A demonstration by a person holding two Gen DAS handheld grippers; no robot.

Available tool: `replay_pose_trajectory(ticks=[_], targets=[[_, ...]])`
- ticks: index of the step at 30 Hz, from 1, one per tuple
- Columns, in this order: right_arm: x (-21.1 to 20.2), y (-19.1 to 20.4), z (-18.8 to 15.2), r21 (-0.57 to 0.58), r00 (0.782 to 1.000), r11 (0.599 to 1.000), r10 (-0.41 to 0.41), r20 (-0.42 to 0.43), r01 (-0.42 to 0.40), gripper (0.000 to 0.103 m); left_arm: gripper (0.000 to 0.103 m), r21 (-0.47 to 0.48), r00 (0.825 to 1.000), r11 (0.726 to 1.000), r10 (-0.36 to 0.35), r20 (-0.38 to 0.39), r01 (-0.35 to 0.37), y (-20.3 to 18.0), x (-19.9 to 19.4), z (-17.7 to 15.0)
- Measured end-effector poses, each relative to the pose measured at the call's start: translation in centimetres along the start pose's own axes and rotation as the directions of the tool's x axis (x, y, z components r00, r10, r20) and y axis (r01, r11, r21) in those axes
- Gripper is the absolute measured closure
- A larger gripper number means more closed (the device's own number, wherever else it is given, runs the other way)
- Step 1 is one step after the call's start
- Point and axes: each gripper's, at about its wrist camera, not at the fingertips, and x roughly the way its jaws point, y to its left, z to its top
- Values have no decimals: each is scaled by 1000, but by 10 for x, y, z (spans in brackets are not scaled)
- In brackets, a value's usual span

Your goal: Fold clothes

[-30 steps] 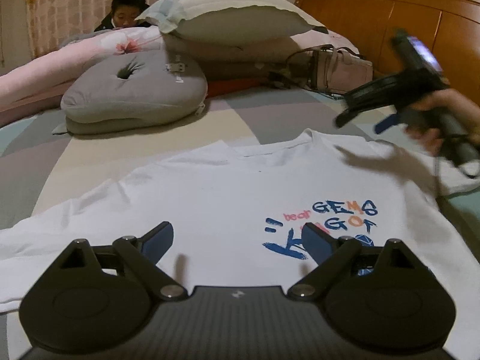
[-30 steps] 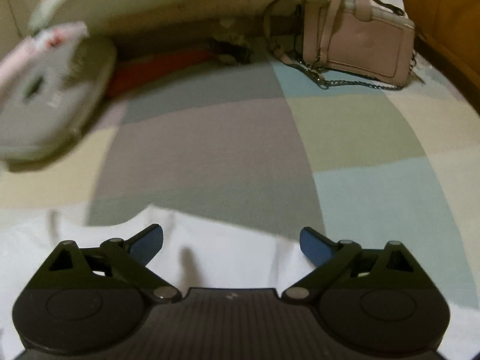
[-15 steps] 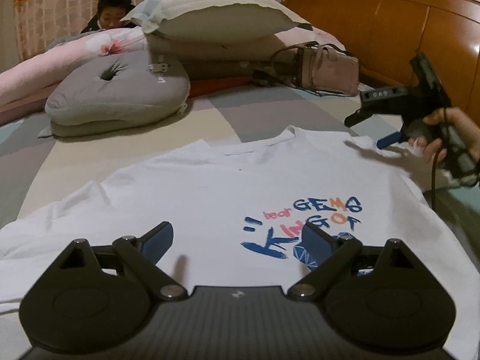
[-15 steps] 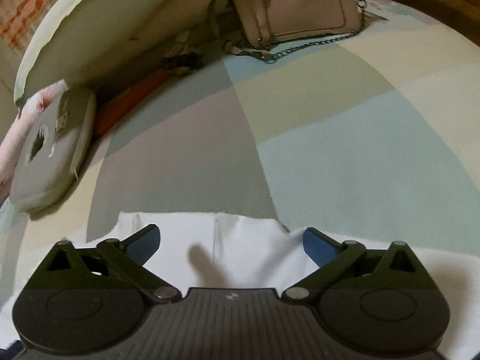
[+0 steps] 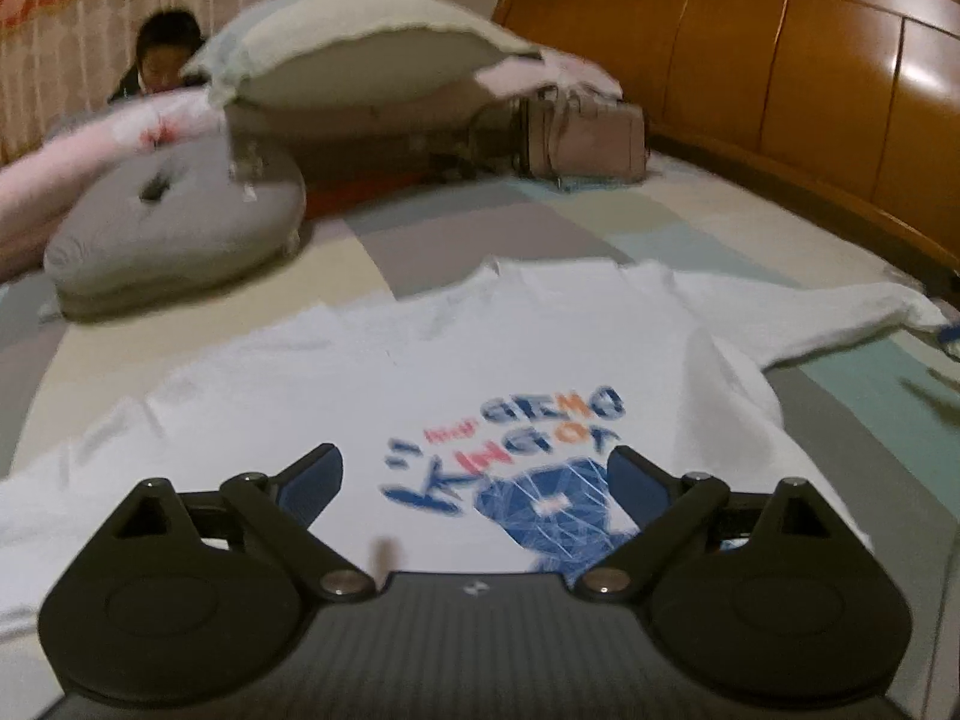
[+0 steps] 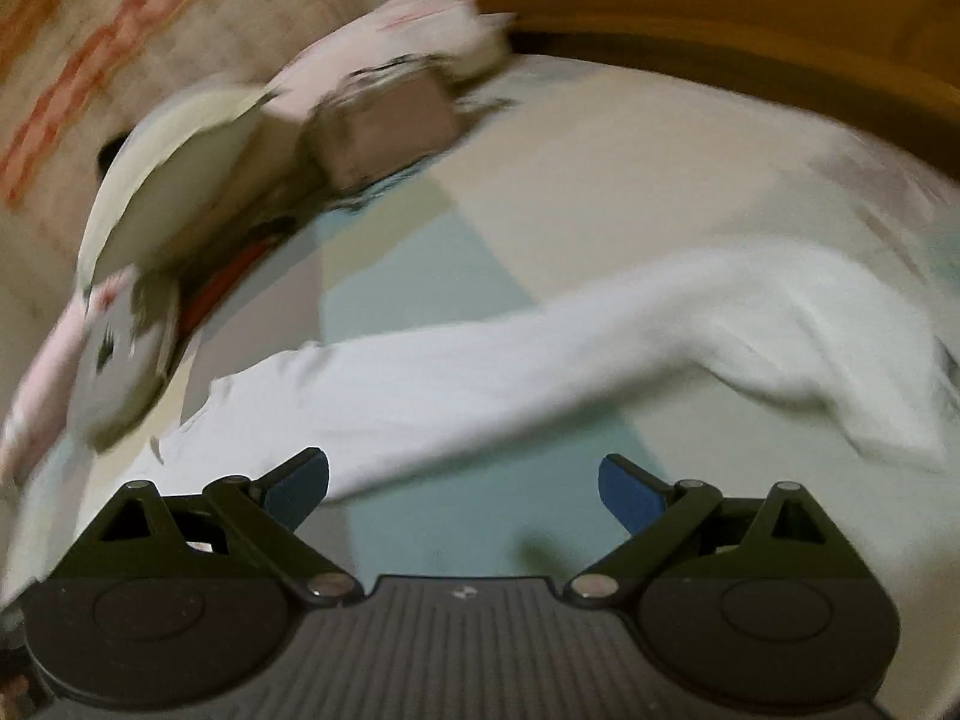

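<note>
the bed (image 5: 690, 222), covered in a patchwork sheet of grey, cream and pale blue blocks, fills both views, with a wooden headboard (image 5: 780, 60) along its right edge in the left wrist view. the white t-shirt (image 5: 420, 372) lies flat on the bed, print side up, its collar toward the pillows and one sleeve (image 6: 600, 348) stretched out sideways across the sheet; blue and orange lettering (image 5: 528, 438) sits on its chest. beyond the collar a large pale pillow (image 5: 372, 60) rests on a pile of bedding, a round grey cushion (image 5: 174, 222) lies beside it on the left, and a pink handbag (image 5: 594, 138) stands near the headboard. a person's head (image 5: 165, 54) shows behind the bedding in front of a patterned curtain. the left hand-held gripper (image 5: 474, 480) hangs low over the lower chest of the shirt, its blue-padded fingers spread wide with nothing between them. the right hand-held gripper (image 6: 462, 483) is also spread wide and empty, over the sheet just beside the outstretched sleeve; this view is blurred, so i cannot tell whether its left finger touches the cloth
</note>
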Motion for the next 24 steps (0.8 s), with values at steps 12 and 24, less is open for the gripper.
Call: replay_pose_trajectory(ticks=[12, 24], targets=[[6, -95, -11, 219, 981, 963, 125, 149, -156, 6, 8, -101, 995, 993, -70, -64, 64, -55, -43, -4], [23, -138, 35, 359, 962, 931, -39, 269, -63, 60, 8, -18, 997, 998, -57, -47, 56, -84, -48, 13]])
